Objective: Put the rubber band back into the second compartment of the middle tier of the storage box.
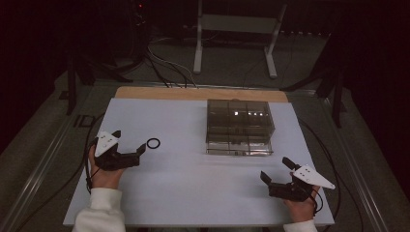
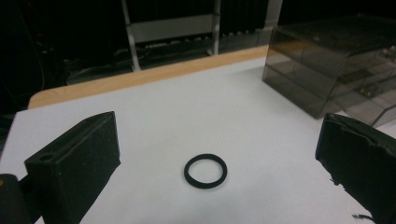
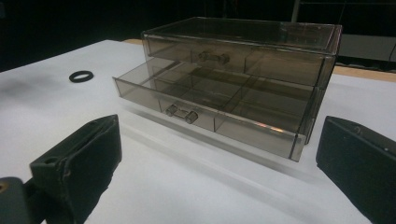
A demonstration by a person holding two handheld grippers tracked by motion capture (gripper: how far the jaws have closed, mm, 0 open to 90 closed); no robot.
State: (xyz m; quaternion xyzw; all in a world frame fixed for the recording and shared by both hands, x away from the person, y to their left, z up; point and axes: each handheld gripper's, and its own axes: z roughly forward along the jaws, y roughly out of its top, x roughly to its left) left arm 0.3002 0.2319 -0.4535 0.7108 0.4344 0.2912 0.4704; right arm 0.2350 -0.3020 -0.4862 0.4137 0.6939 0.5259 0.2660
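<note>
Your left tongs (image 1: 129, 143) rest on the white counter (image 1: 183, 188) at its left side, jaws spread wide and holding nothing, and the black ring (image 1: 153, 143) lies flat just beyond their tips, a little to the right of them and not touching either jaw. In the left gripper view that ring (image 2: 205, 171) sits straight ahead in the gap between the two jaws, nearer the middle than either side, so the line of approach looks already set: a short push forward should bring the jaws to either side of it. Being round and flat, it has no long axis to square up to; the worry, as I judge it, is how low it lies on the counter. Further right stands the smoky clear drawer box (image 1: 239, 126), well apart from the ring, its lower drawer (image 3: 205, 105) pulled out and open toward you. Your right tongs (image 1: 276, 169) sit at the near right corner, also wide and empty, pointing at the box and far from the ring, so the left hand is clearly the nearer one.
</note>
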